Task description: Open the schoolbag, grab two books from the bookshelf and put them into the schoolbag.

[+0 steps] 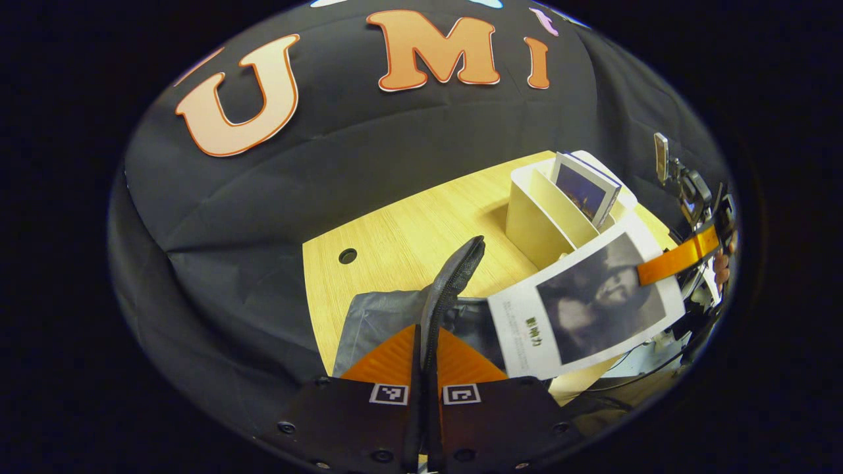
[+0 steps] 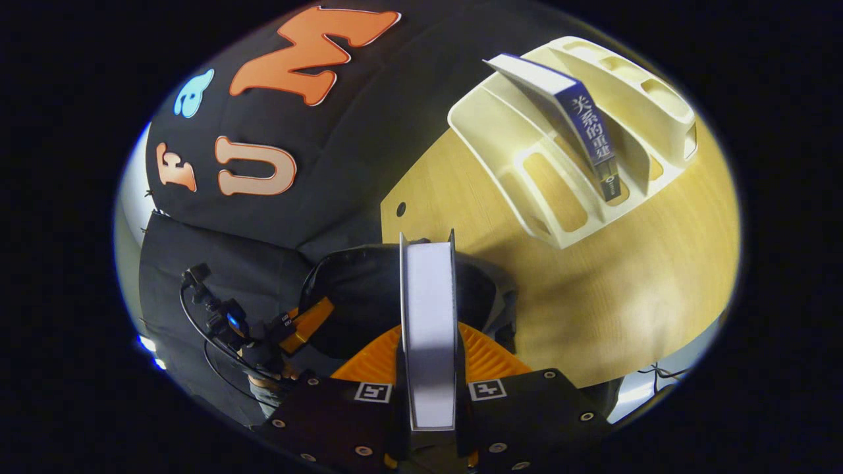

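I am pinching the schoolbag [image 1: 395, 316] flap in the left claw [image 1: 425, 368]; the right claw [image 2: 428, 368] is clamping a book [image 2: 428, 316] above the schoolbag. Flap slippage risks closing the opening and blocking insertion.

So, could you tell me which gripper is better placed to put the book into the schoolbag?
Right. The right gripper is shut on the book, held above the schoolbag. The left gripper is busy pinching the bag's flap.

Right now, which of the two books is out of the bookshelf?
The white-covered book, clamped in the right hand-held gripper above the schoolbag; the dark-spined book stands in the bookshelf.
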